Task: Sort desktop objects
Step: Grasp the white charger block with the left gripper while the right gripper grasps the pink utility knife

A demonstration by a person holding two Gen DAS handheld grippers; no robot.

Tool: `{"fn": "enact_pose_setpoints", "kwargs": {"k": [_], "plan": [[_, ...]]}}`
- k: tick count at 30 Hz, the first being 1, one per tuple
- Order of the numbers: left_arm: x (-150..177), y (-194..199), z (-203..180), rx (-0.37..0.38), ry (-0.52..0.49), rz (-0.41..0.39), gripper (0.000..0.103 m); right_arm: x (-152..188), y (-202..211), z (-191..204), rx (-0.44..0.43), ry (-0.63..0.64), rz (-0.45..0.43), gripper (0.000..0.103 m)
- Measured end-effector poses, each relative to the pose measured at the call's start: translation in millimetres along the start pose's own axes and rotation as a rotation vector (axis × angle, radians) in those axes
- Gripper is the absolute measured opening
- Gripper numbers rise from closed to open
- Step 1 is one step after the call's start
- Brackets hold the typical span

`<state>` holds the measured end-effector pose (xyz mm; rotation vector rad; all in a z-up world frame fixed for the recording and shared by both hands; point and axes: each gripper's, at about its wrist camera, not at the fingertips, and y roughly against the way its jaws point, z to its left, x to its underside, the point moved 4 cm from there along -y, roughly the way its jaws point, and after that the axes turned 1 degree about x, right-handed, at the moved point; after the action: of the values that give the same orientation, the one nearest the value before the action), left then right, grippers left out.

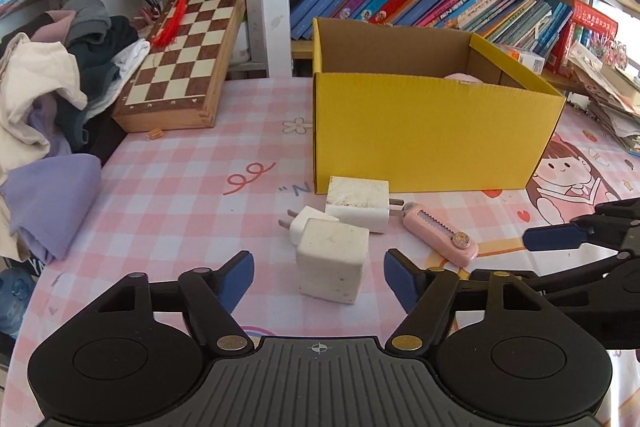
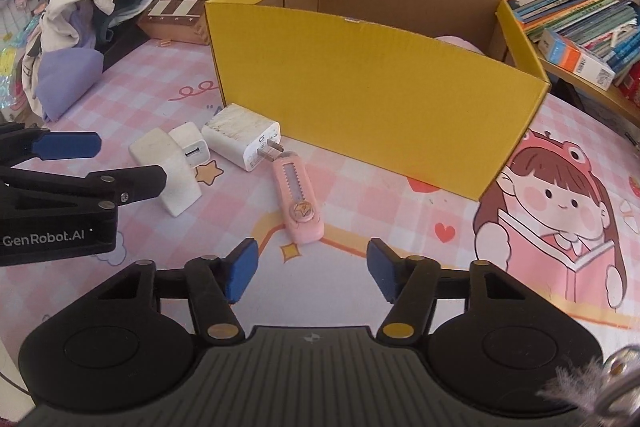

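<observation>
Pink checked desk mat (image 1: 168,195), yellow box (image 1: 420,131) at far side. Three white chargers (image 1: 332,259) and pink utility knife (image 2: 298,205) just near of box. Both grippers, left (image 1: 319,277) and right (image 2: 312,271), spread, holding nothing. Chargers rigid, light, smooth: pinch flat sides. Knife slim: grip across body.

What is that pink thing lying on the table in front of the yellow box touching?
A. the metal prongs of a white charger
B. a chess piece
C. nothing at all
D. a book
A: the pink utility knife has its far end against the prongs of the white charger beside the yellow box.
</observation>
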<state>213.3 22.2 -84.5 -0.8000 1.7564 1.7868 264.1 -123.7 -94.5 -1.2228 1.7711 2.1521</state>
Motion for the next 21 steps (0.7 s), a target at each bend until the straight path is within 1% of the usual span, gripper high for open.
{"fn": "enact_pose_setpoints", "kwargs": {"k": [3, 6, 14, 19, 21], "plan": [[-1.0, -6.8, -2.0, 0.004, -0.005, 0.012, 0.058, -4.0, -10.2, 0.6, -0.016, 0.016, 0.008, 0.052], [-1.8, -12.2, -3.5, 0.003, -0.01, 0.02, 0.055, -9.5, -19.5, 3.2, -0.026, 0.047, 0.007, 0.049], [-3.9, -23.1, -5.3, -0.01, -0.012, 0.04, 0.052, -21.2, -40.5, 8.9, -0.046, 0.107, 0.008, 0.044], [-4.3, -28.8, -4.7, -0.008, -0.002, 0.05, 0.05, -22.7, -43.6, 8.1, -0.066, 0.114, 0.009, 0.042], [-4.2, -31.7, -5.5, 0.0, 0.001, 0.057, 0.045, -23.2, -44.4, 7.6, -0.075, 0.116, 0.009, 0.032]]}}
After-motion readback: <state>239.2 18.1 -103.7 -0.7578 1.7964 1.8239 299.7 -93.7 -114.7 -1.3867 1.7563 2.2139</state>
